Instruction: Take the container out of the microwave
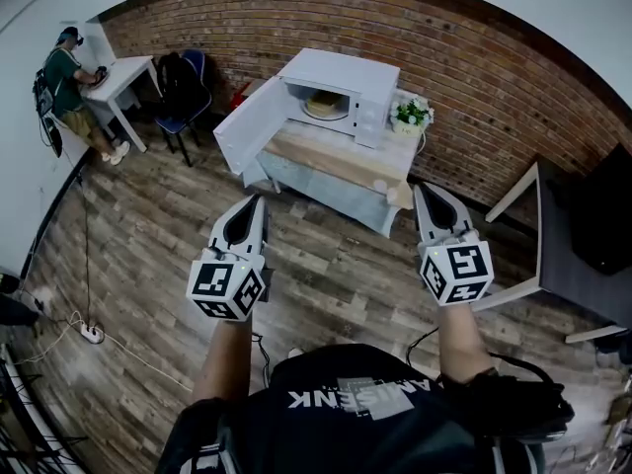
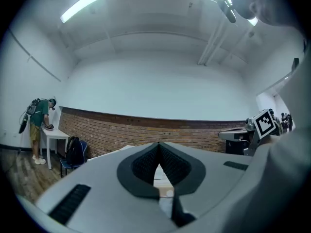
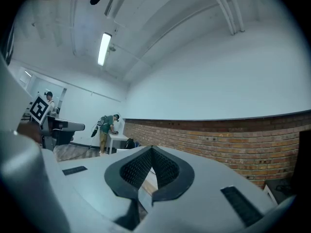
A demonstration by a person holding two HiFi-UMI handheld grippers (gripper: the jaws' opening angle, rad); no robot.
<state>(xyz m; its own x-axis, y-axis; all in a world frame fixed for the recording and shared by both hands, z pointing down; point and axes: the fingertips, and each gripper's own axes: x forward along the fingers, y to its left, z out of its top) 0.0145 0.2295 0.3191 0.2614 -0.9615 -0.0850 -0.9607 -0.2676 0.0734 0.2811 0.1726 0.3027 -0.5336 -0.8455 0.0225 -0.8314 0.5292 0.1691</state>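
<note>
A white microwave [image 1: 341, 85] stands on a wood-topped table [image 1: 326, 163] against the brick wall, its door [image 1: 251, 126] swung open to the left. Inside it sits a round pale container [image 1: 324, 105]. My left gripper [image 1: 260, 199] and right gripper [image 1: 423, 188] are held level side by side, well short of the table, over the floor. Both are shut with nothing between the jaws. In the left gripper view the left gripper [image 2: 158, 145] shows its tips meeting, and in the right gripper view the right gripper [image 3: 151, 150] does too. Past the tips, only a sliver of the table shows.
A potted plant [image 1: 411, 115] stands right of the microwave. A person [image 1: 67, 87] leans at a white desk [image 1: 123, 77] at far left, beside a blue chair with a black backpack [image 1: 182, 92]. A dark table [image 1: 578, 265] is at right. A power strip [image 1: 91, 334] and cable lie on the floor.
</note>
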